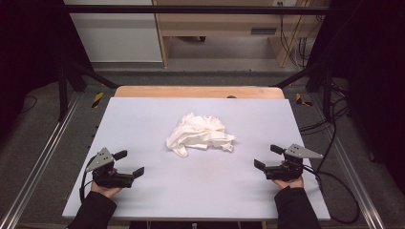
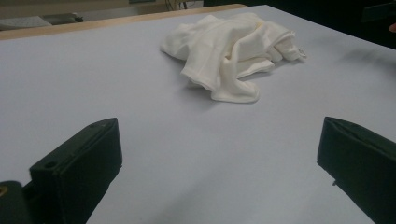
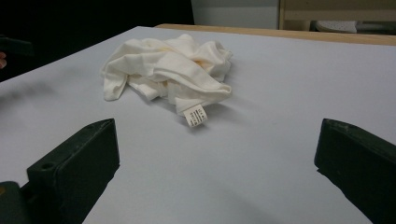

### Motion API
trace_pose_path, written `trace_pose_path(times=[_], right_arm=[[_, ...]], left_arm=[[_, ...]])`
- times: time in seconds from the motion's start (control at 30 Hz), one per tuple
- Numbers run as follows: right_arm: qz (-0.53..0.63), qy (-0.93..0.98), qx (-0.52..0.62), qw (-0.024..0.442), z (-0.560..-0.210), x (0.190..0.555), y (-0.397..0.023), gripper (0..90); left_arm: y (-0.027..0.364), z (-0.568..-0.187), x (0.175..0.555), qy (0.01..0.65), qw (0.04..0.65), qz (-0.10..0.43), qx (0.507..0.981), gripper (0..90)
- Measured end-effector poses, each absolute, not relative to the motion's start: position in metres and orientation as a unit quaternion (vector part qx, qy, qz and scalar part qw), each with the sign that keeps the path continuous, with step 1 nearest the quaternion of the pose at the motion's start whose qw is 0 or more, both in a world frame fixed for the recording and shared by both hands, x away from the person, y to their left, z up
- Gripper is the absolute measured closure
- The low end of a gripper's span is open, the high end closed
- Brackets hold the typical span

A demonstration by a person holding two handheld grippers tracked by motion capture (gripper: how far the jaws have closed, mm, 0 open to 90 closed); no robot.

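Near edge: left tongs (image 1: 129, 163) and right tongs (image 1: 265, 157), each in a hand, jaws spread wide, nothing between them, both aimed inward at the middle of the counter (image 1: 143, 119). Farther in, well apart from both: crumpled white cloth (image 1: 200, 133), lying mid-counter, long axis roughly left to right, a small label (image 3: 194, 116) sticking out toward the right tongs. Beyond, wooden strip (image 1: 198, 91) along the far edge.
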State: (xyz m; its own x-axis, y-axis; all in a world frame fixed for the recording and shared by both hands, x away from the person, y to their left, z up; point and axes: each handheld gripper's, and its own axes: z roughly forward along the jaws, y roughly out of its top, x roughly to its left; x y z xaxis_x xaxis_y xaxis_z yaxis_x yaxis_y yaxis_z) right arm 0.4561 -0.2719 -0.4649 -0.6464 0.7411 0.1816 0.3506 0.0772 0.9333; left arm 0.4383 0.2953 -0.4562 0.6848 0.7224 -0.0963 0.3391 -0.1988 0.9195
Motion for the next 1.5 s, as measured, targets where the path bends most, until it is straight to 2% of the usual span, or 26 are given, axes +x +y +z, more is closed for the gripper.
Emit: trace_pose_path(times=[1.5], right_arm=[[0.557, 0.720, 0.377, 0.172, -0.4630, 0.4569, -0.2678, 0.4]], left_arm=[[0.2920, -0.4574, 0.4403, 0.355, 0.511, 0.181, 0.762, 0.0]])
